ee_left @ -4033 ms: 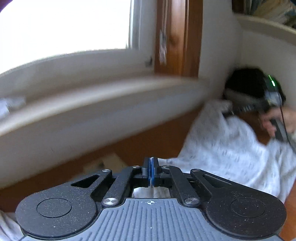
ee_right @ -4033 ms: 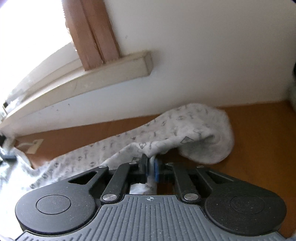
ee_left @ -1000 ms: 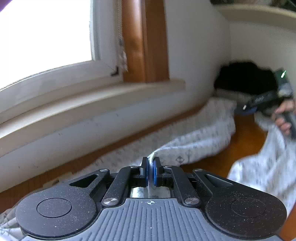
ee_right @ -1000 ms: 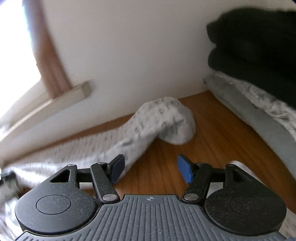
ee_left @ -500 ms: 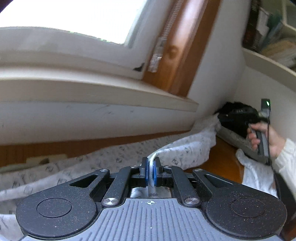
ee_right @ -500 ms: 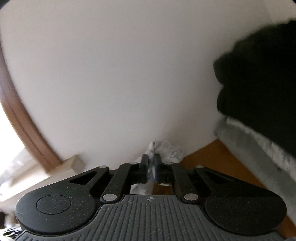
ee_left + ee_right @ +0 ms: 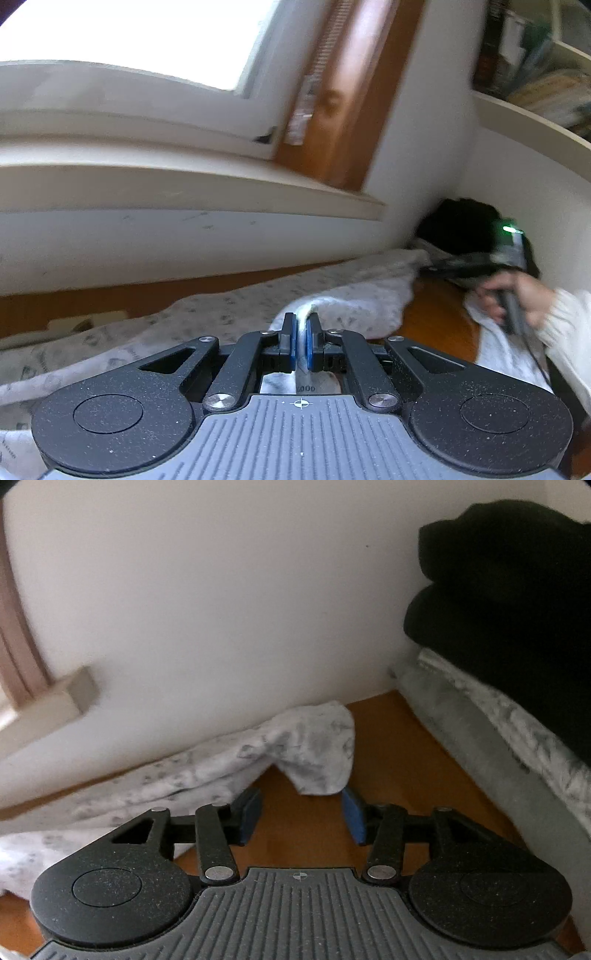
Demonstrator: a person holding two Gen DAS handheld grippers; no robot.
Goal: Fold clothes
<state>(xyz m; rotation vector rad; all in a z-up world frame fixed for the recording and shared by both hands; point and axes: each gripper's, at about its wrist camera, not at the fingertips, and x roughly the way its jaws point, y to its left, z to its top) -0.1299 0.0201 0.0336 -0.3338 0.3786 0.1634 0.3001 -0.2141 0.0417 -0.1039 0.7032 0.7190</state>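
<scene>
The cloth (image 7: 314,753) is draped along the tabletop (image 7: 388,746) at 12 o'clock; it has just been let go by the right claw (image 7: 301,814), now spread wide and empty; a fold stays pinched in the closed left claw (image 7: 301,339); regrasping seems next.

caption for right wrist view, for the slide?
Right tool open above the wooden table, just short of the patterned white garment.

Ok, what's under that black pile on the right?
In the right wrist view the black pile sits on folded grey clothes, which rest on the wooden table. How many grey pieces there are, and anything behind them, is hidden.
</scene>
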